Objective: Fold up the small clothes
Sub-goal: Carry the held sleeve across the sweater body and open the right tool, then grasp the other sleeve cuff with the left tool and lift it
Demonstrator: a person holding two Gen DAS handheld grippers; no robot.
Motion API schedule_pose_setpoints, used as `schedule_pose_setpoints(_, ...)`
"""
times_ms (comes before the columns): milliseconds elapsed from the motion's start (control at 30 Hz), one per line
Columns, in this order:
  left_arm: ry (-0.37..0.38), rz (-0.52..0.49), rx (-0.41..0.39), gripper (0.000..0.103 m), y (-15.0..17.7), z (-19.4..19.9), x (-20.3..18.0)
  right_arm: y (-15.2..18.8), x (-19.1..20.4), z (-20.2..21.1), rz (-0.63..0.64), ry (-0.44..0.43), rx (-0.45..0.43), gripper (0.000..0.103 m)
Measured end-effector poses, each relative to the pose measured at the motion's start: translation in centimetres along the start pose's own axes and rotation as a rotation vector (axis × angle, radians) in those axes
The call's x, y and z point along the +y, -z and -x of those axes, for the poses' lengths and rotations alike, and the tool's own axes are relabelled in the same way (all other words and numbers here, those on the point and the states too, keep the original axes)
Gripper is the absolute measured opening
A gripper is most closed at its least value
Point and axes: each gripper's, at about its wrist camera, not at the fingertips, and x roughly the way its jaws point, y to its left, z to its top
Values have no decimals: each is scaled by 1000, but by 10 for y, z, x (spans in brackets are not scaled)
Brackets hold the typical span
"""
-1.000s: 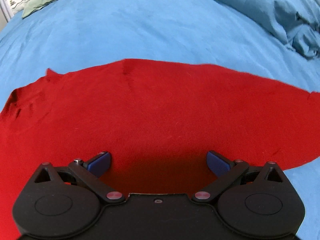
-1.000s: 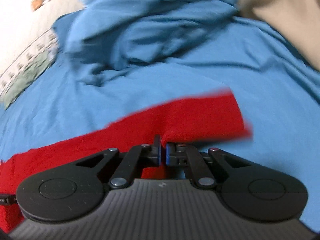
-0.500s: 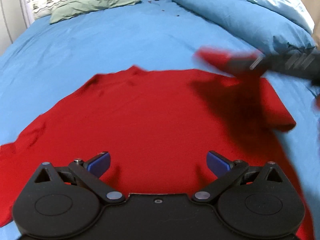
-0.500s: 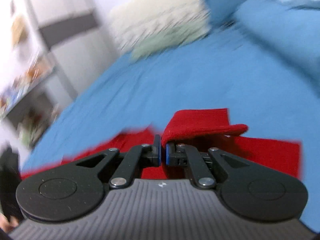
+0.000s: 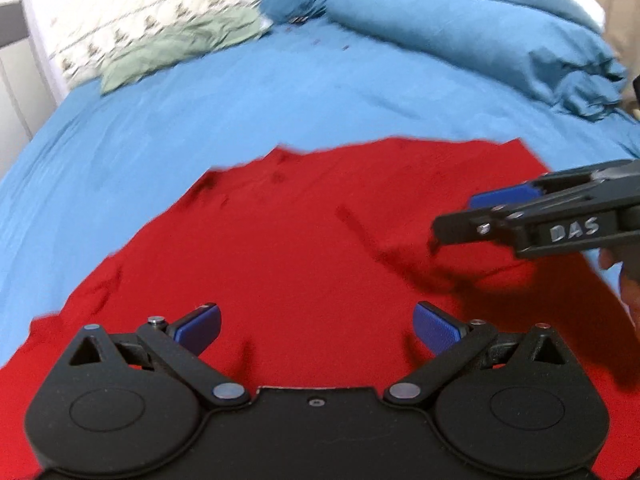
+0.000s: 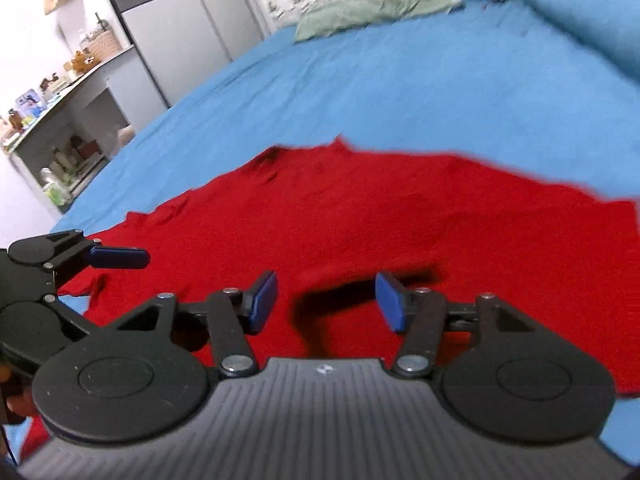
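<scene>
A red garment [image 5: 320, 240] lies spread on the blue bedsheet [image 5: 240, 112]; its right part is folded over onto the body. It also fills the middle of the right wrist view [image 6: 400, 216]. My left gripper [image 5: 316, 328] is open and empty, low over the garment's near edge. My right gripper [image 6: 326, 300] is open and empty just above the folded part. It shows from the side in the left wrist view [image 5: 460, 220]. The left gripper shows at the left of the right wrist view [image 6: 116, 256].
A bunched blue duvet [image 5: 480, 40] lies at the back right of the bed. A green cloth [image 5: 180, 48] and a patterned pillow [image 5: 140, 12] lie at the head. Grey cabinets and cluttered shelves [image 6: 80, 120] stand beside the bed on the left.
My right gripper carried the red sleeve over onto the garment's body, then opened and let it go. The left gripper stayed open and rose slightly.
</scene>
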Motion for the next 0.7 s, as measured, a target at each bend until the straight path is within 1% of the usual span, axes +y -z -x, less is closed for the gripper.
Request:
schedule_pose_setpoints(67,26,-31,-18,103,-11,-3,-16,4,-16,27,7,55,-32,79)
schedule_pose_setpoints(133,58,-69,-18,103,-24,-13,-34,5,-33,48,9,120,-63,87)
schedule_pose_setpoints(167,68,-85,-16,102,-29,-19,-42,6,-42,58,6,162,-75,95)
schedule_pose_setpoints(200,73,-100,-13,100,-34,-27,-50,9,-50,65,-1,201,-81,99)
schedule_pose_setpoints(267,76,-108,12,85,-42,-46,-60,18,-63,75,-18,230,-77,99)
schedule_pose_setpoints(300,80,-100,29,80,-44,-56,-61,24,-72,79,-31,238,-60,99)
schedule_pose_setpoints(367,87,-78,53,62,-45,-71,-63,34,-82,82,-51,258,-42,99)
schedule_pose_setpoints(433,72,-65,51,56,-44,-81,-64,44,-91,84,-78,267,-37,99)
schedule_pose_setpoints(500,61,-66,28,49,-42,-84,-65,55,-102,85,-119,265,-34,99)
schedule_pose_setpoints(533,54,-70,20,36,-42,-85,-65,58,-106,84,-138,260,-31,99)
schedule_pose_setpoints(567,43,-72,17,16,-42,-86,-66,60,-107,81,-154,257,-31,99)
schedule_pose_setpoints(600,30,-69,15,6,-42,-86,-66,63,-109,79,-165,256,-33,99)
schedule_pose_setpoints(667,12,-26,-10,5,-41,-80,-57,67,-111,81,-172,261,-38,99)
schedule_pose_setpoints(700,4,23,-35,5,-39,-73,-50,68,-111,80,-173,262,-41,99)
